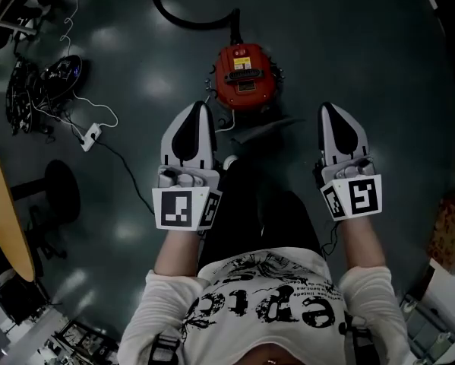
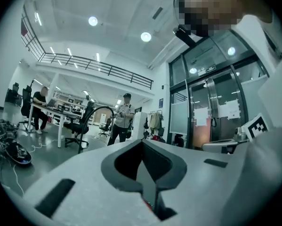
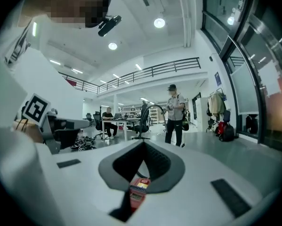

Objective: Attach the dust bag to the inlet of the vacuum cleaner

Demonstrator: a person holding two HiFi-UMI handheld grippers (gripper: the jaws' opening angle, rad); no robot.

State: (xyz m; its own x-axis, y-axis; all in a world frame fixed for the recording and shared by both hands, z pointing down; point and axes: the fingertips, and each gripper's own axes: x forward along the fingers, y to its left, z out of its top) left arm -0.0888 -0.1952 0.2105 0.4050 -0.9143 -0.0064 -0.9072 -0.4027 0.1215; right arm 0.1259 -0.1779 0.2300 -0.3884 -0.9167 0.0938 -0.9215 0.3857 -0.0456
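A red canister vacuum cleaner [image 1: 244, 76] is seen standing on the dark floor [image 1: 364, 44], in front of the person's legs and between the two tongs as the head view shows them. A black hose [image 1: 189, 21] is seen running from it toward the top of that view. Just beside the vacuum cleaner, a dark flat thing [image 1: 266, 131] lies on the floor; what it is cannot be told.

The left tongs [image 1: 199, 109] and the right tongs [image 1: 327, 109] are held level in front of the body, well above the floor and well apart from each other. In the left gripper view the left tongs [image 2: 142, 142] are shown pressed together at the tips, with nothing gripped. In the right gripper view the right tongs [image 3: 143, 144] are likewise together and empty; a part of the red vacuum cleaner [image 3: 137, 192] is glimpsed through the gap behind the tips.

To the left, a white power strip [image 1: 90, 136] with its cable and a heap of cables [image 1: 41, 82] lie on the floor, and the rim of a round wooden table [image 1: 7, 211] is cut by the edge. A standing person [image 3: 175, 112] is seen across the hall.
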